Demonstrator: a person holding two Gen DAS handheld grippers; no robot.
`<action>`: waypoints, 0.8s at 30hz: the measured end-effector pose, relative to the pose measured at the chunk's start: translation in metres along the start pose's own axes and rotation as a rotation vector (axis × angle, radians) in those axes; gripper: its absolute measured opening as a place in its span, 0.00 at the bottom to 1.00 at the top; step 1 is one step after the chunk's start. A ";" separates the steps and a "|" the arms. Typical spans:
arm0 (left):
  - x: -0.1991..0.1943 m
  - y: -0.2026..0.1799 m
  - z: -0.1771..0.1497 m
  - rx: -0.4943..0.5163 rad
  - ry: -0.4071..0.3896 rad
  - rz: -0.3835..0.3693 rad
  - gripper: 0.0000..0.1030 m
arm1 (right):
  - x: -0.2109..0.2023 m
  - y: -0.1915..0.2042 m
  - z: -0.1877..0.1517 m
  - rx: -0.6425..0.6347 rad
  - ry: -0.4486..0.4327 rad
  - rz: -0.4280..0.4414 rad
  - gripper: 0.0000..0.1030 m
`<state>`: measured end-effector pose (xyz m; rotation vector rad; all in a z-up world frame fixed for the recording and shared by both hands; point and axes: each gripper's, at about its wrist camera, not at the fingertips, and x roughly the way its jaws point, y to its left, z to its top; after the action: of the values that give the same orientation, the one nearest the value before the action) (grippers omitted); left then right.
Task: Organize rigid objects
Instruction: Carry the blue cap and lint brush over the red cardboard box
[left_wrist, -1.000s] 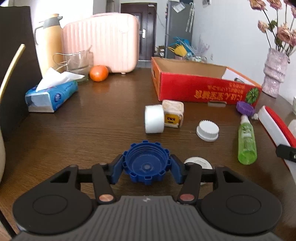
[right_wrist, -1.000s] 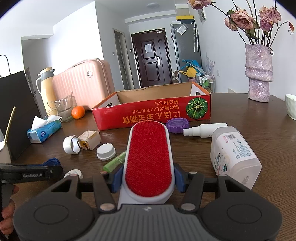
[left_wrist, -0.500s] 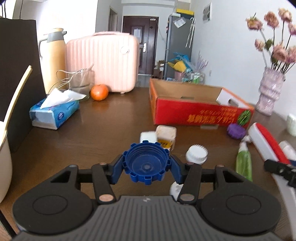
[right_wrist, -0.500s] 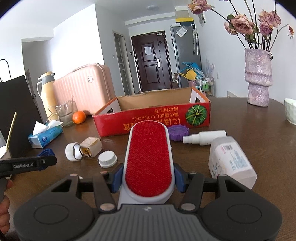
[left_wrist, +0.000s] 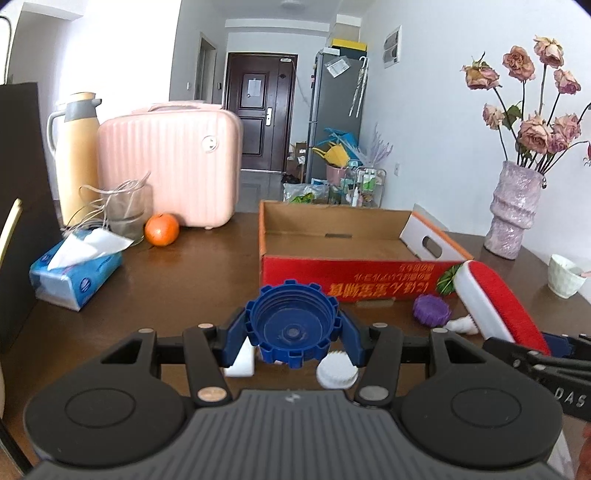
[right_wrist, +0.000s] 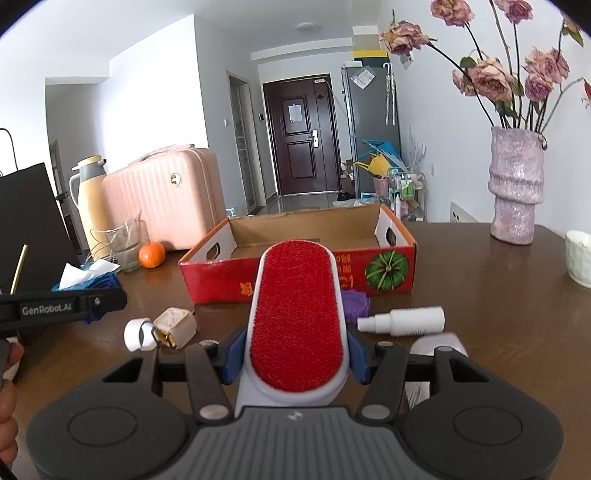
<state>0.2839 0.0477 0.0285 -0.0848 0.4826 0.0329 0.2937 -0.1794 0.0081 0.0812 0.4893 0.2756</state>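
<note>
The left gripper (left_wrist: 291, 330) clamps a blue ribbed plastic cap (left_wrist: 292, 324) and the right gripper (right_wrist: 295, 349) clamps a red-faced white oval lint brush (right_wrist: 297, 317), both held above the dark wooden table (right_wrist: 498, 332) before the open red cardboard box (right_wrist: 295, 254).

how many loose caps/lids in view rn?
3. The blue cap is clamped in the left gripper; the white ribbed cap lies on the table just below it; the purple cap lies by the red box. Others may be hidden behind the grippers.
</note>
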 end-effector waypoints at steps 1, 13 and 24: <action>0.001 -0.002 0.003 0.001 -0.003 -0.002 0.53 | 0.002 0.000 0.003 -0.005 0.000 -0.001 0.53; 0.023 -0.024 0.036 0.005 -0.027 -0.016 0.53 | 0.025 0.001 0.040 -0.040 0.020 -0.029 0.53; 0.059 -0.037 0.065 0.015 -0.009 0.010 0.53 | 0.062 -0.010 0.074 -0.042 0.047 -0.041 0.53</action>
<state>0.3686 0.0170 0.0610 -0.0674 0.4743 0.0389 0.3835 -0.1729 0.0441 0.0239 0.5313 0.2484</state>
